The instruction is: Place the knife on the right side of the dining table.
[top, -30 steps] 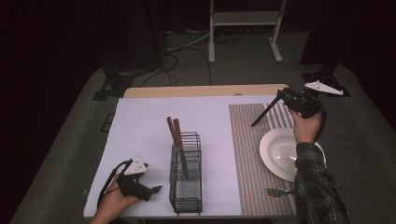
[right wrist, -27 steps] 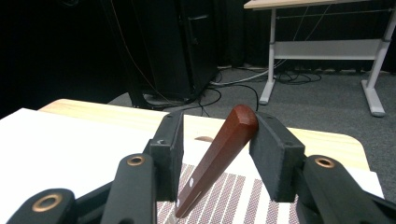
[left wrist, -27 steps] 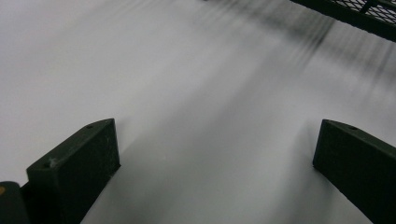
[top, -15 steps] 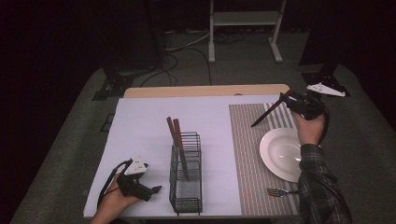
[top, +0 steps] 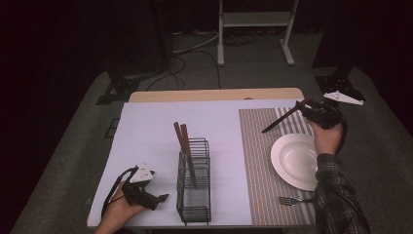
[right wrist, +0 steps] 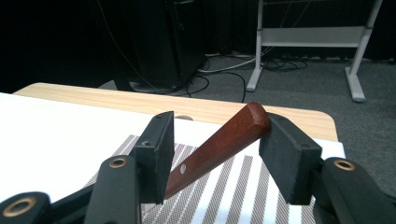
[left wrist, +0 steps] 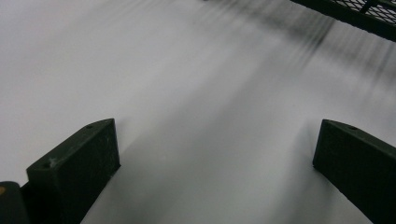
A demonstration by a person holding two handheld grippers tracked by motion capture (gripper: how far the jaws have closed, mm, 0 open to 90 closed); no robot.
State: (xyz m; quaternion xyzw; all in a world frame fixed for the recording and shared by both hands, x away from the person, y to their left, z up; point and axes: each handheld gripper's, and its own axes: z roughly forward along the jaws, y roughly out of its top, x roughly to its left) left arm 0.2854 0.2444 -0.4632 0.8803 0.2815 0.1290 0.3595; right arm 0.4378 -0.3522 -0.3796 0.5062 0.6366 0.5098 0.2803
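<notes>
The right gripper (top: pixel 308 110) carries a wooden-handled knife (top: pixel 281 118) by its handle, held diagonally between the jaws above the far end of the striped placemat (top: pixel 253 161), blade pointing down-left, beyond the white plate (top: pixel 292 158). The left gripper (top: pixel 155 200) rests wide open and empty on the white table cover (top: pixel 146 131) beside the wire cutlery caddy (top: pixel 195 187). To set the knife well, level the blade before lowering it just beside the plate's rim; the oblique grip could let it pivot.

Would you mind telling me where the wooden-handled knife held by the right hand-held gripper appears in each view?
High view: the knife is at upper right, held aloft over the striped placemat, blade pointing down-left, in the right hand-held gripper.
Right gripper view: its brown handle slants across the centre between the two jaws.
Left gripper view: I cannot find it there.
Shared landmark: the striped placemat.
</notes>
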